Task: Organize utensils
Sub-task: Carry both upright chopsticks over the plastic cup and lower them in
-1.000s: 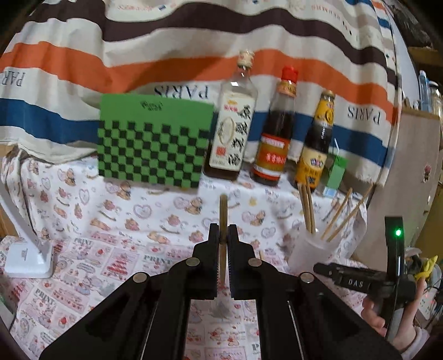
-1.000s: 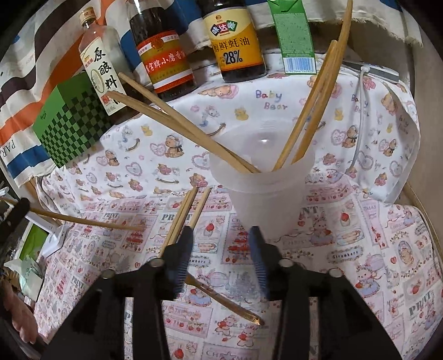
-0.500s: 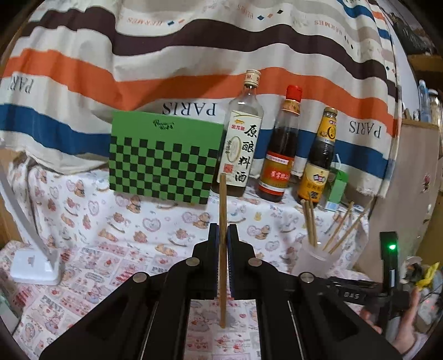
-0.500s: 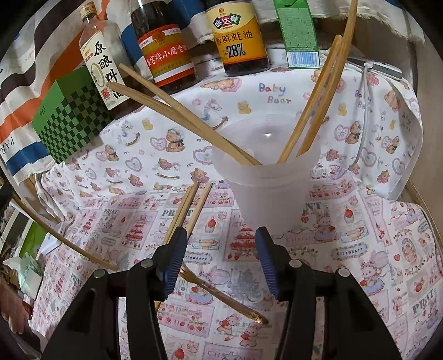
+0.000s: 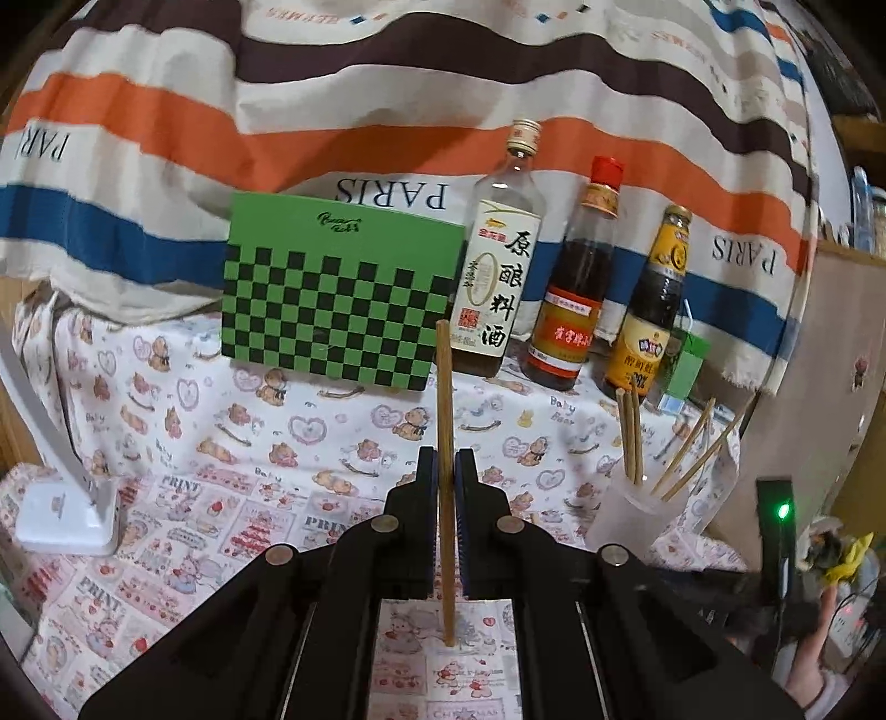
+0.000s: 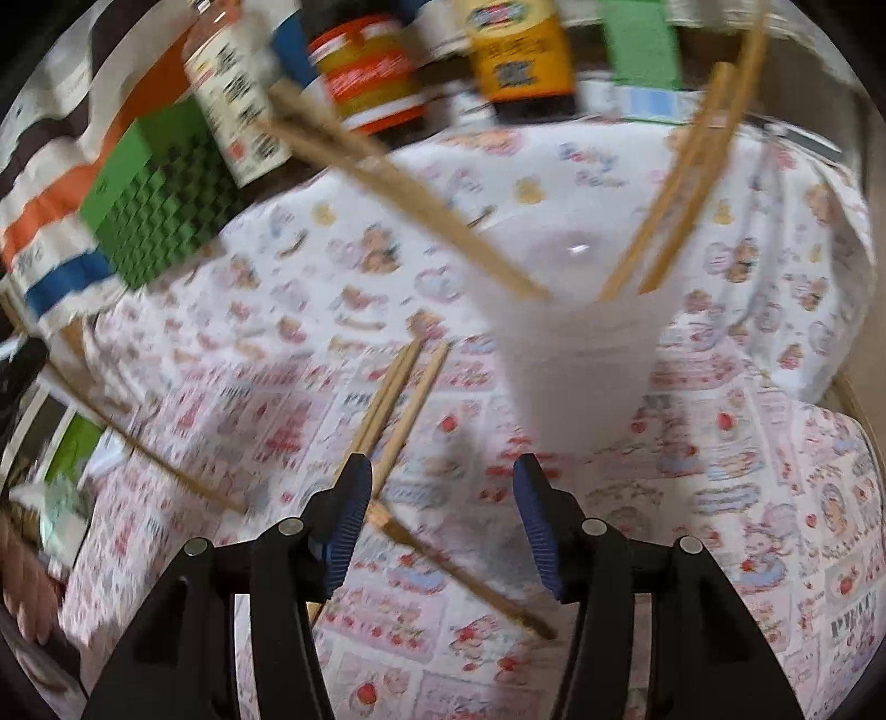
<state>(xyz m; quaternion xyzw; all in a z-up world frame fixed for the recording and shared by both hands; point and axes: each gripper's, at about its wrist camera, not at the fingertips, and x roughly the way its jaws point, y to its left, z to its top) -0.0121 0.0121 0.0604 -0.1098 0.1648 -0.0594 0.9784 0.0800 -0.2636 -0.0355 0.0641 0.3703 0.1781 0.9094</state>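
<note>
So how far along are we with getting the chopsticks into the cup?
Partway. Done: four chopsticks already stand in the translucent cup. In hand: the left gripper is shut on one chopstick, held upright and not yet at the cup. Left: at least three loose chopsticks lie on the tablecloth near the open, empty right gripper; blur hides an exact count.

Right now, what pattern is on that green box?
The green box has a black-and-green checkerboard, clearest in the left wrist view.

Right wrist view motion-blurred, bottle labels [image 6: 501,52] unreadable, bottle tops cut off
</note>
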